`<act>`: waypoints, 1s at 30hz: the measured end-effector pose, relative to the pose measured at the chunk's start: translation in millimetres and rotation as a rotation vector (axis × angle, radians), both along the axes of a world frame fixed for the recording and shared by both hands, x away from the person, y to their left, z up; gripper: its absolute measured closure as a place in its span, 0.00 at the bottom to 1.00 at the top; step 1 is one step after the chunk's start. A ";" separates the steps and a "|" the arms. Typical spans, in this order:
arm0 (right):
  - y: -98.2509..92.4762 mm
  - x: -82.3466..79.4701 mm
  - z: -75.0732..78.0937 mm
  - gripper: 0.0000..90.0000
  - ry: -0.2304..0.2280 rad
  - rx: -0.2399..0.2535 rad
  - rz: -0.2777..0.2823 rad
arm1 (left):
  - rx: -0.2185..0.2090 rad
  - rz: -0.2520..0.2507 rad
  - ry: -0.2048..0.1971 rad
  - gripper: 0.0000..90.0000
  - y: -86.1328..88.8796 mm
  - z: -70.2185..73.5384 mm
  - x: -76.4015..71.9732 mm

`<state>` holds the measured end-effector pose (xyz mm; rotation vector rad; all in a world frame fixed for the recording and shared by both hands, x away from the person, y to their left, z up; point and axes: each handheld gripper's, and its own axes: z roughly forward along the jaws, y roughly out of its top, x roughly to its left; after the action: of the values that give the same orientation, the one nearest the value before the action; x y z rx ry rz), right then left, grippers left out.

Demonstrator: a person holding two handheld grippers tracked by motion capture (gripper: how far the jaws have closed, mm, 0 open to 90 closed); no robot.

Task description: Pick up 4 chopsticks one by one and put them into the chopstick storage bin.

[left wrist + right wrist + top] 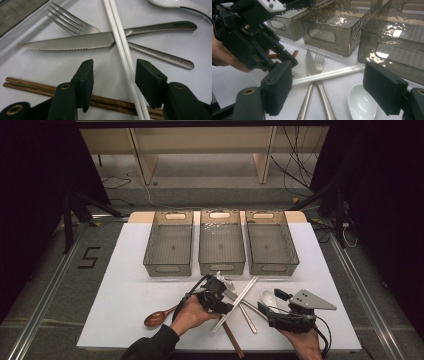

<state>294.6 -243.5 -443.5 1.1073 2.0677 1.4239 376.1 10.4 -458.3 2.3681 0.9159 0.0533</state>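
Your left tongs (113, 75) stand apart astride the white chopsticks (120, 47), which lie across the knife (75, 42) and fork (72, 23) on the worktop (130, 295); apparently no contact yet. Right tongs (334, 87) wait apart. Next, clamp and lift toward the far bins (222, 265).

Three clear bins (221, 242) stand in a row at 12 o'clock on the white tabletop (125, 285); at 6 o'clock lie white chopsticks (239, 300), brown chopsticks (233, 339), knife (75, 42), fork (72, 23), white spoon (268, 297); wooden spoon (157, 318) at 8.
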 end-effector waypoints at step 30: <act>0.6 -0.2 0.3 0.28 0.004 0.000 0.009 | 0.047 -0.046 0.042 0.87 -13.2 -11.5 3.9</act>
<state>294.4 -242.8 -443.2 1.1027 2.0780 1.4267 380.0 -2.8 -469.8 2.4412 0.8891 0.0069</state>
